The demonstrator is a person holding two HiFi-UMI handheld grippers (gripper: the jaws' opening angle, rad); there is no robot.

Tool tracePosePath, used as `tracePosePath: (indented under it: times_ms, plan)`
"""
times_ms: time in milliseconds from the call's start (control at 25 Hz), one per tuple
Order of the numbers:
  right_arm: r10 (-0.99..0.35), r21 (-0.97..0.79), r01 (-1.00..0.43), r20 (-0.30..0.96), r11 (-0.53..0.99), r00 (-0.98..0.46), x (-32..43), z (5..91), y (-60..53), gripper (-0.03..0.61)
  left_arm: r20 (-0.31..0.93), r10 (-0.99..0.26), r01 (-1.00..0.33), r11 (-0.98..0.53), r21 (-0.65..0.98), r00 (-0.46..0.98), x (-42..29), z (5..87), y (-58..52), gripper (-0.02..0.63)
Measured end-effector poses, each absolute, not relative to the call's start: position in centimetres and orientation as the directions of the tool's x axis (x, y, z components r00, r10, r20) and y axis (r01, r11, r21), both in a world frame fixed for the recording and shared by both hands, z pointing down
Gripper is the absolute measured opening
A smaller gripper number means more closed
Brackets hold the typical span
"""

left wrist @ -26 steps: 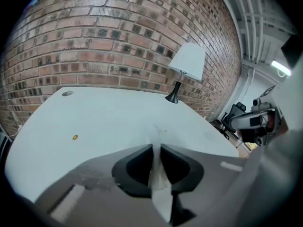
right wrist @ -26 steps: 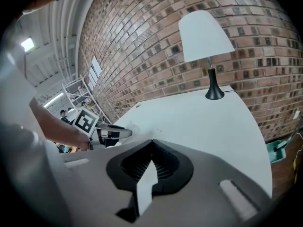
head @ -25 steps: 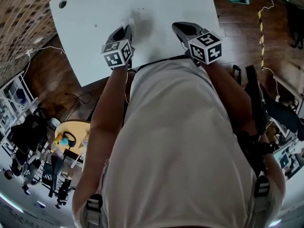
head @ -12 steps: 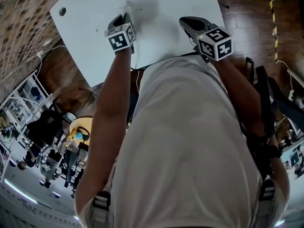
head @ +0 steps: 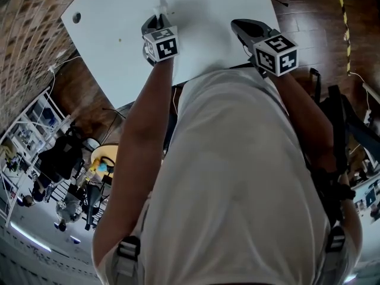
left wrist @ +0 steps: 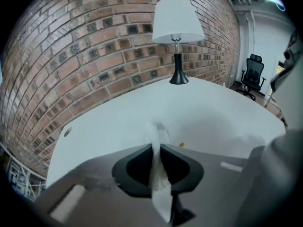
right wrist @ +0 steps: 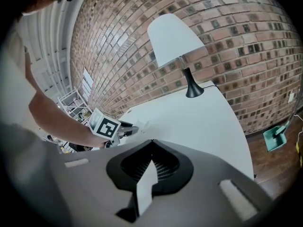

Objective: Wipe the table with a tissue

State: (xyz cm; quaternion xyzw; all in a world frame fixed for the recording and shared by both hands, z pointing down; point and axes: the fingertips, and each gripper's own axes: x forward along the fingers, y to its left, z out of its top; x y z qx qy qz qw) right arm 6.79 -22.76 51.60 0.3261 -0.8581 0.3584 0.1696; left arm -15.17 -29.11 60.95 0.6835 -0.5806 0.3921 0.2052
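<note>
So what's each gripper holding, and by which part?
Left gripper pinches the tissue mid-length, one end poking past the tips. Right gripper is shut, empty.

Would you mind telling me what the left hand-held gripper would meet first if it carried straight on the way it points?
Most likely the white table just ahead: the left hand-held gripper tilts down at it, shut on a tissue whose tip would touch first. The lamp stands well beyond.
</note>
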Motion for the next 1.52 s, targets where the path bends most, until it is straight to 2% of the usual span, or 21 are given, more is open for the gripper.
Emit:
tracePosePath:
  times_ms: [160,480,600,760,920,1160,1400,1520]
  plan:
    - [-0.434,-0.500,-0.676,0.522,0.541,-0.734,6.7,51.4,-22.8,0.006,0.770,-0.638,-0.901,-0.343,-0.265,0.017,-13.0,61.0,-28.5,0.029]
    - [-0.416,-0.494,-0.661,0.522,0.565,-0.745,5.8,51.1,-22.8,0.006,0.784,-0.607,-0.776,-0.555,-0.299,0.131,-7.5,61.3,-26.8,0.025]
    - [-0.405,-0.492,-0.654,0.523,0.574,-0.749,5.0,51.2,-22.6,0.006,0.799,-0.556,-0.749,-0.624,-0.221,0.227,-6.1,61.4,-25.7,0.035]
    - [-0.390,-0.486,-0.639,0.521,0.596,-0.759,3.5,50.8,-22.7,0.006,0.821,-0.447,-0.778,-0.628,-0.005,0.355,-6.2,61.1,-23.6,0.041]
    - [-0.372,-0.479,-0.625,0.523,0.616,-0.767,1.7,50.6,-22.9,0.006,0.817,-0.484,-0.854,-0.520,0.020,0.314,-10.5,60.5,-21.6,0.043]
    - [-0.325,-0.484,-0.587,0.521,0.649,-0.789,-1.3,50.3,-23.0,0.006,0.800,-0.586,-0.969,-0.247,-0.021,0.131,-21.5,59.3,-20.2,0.043]
    - [-0.296,-0.485,-0.564,0.523,0.668,-0.799,-4.6,50.9,-22.2,0.006,0.779,-0.626,-0.999,0.006,-0.044,-0.038,-32.7,59.2,-19.2,0.044]
    - [-0.289,-0.481,-0.562,0.528,0.673,-0.799,-5.7,51.0,-21.9,0.006,0.753,-0.653,-0.997,0.068,-0.046,-0.080,-36.1,59.2,-20.2,0.044]
